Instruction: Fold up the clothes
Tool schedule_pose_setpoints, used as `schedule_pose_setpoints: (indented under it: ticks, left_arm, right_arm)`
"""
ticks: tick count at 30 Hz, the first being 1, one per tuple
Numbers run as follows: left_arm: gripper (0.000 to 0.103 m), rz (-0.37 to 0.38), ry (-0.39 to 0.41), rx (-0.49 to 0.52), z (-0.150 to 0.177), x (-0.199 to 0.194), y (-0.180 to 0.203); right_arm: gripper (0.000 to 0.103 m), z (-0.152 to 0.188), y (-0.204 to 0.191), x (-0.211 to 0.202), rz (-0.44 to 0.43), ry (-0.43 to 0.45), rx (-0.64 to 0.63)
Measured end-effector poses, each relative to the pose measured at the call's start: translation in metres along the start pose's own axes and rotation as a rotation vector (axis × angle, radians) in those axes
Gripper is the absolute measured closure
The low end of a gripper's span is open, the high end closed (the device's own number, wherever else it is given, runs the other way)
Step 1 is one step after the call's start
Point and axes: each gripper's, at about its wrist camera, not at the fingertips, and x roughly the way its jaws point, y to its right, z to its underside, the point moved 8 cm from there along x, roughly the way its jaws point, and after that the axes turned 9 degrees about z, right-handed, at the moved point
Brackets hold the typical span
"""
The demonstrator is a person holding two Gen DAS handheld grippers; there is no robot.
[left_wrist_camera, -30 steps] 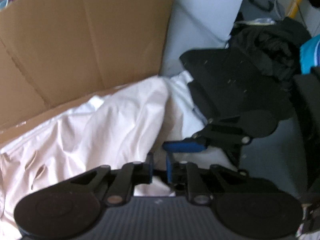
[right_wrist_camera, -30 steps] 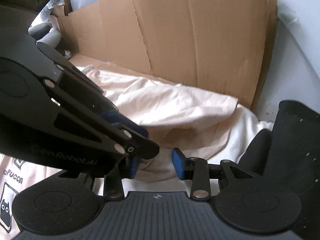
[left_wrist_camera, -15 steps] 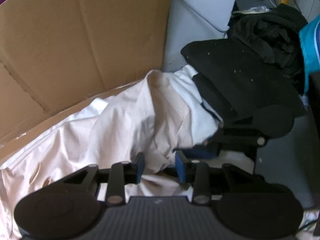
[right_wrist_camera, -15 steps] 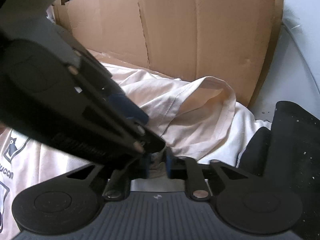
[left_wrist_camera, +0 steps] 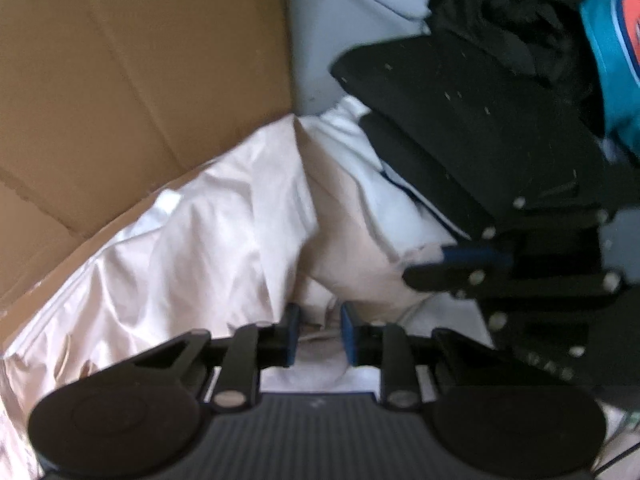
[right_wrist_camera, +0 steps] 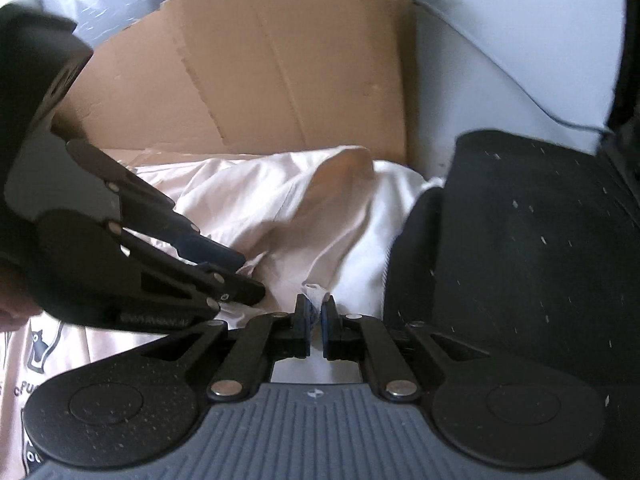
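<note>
A pale pink shirt (left_wrist_camera: 200, 248) lies crumpled in front of a cardboard sheet, with one fold pulled up into a ridge (right_wrist_camera: 344, 164). My left gripper (left_wrist_camera: 318, 320) has a bunch of the shirt between its blue pads, and its jaws are closing on it. In the right wrist view the left gripper (right_wrist_camera: 248, 276) reaches in from the left beside my right gripper (right_wrist_camera: 316, 312). The right gripper is shut on a thin edge of the shirt, and a bit of cloth sticks up above its pads. In the left wrist view the right gripper (left_wrist_camera: 424, 264) pinches that same edge.
A cardboard sheet (left_wrist_camera: 120, 80) stands behind the shirt. A folded black garment (right_wrist_camera: 520, 220) lies to the right, partly on a white cloth (left_wrist_camera: 400, 208). A heap of dark clothes (left_wrist_camera: 500, 12) and a turquoise item (left_wrist_camera: 612, 60) sit further back right.
The right gripper's jaws closed on the shirt's edge and pulled it up and aside. The left gripper opened a little and closed again on the cloth. The shirt's fold rose into a ridge.
</note>
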Motion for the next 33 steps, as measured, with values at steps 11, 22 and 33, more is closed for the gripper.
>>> schedule_pose_setpoints:
  ticks: [11, 22, 33]
  left_arm:
    - [0.101, 0.058, 0.118, -0.029, -0.028, -0.037, 0.022]
    - [0.101, 0.153, 0.116, -0.021, -0.047, -0.006, 0.056]
    - [0.056, 0.239, 0.099, -0.048, -0.038, -0.006, 0.062]
  right_arm:
    - [0.099, 0.007, 0.024, -0.012, 0.007, -0.021, 0.184]
    - [0.099, 0.02, 0.034, -0.011, 0.027, -0.034, 0.284]
    - [0.095, 0.028, 0.043, -0.022, 0.034, -0.062, 0.29]
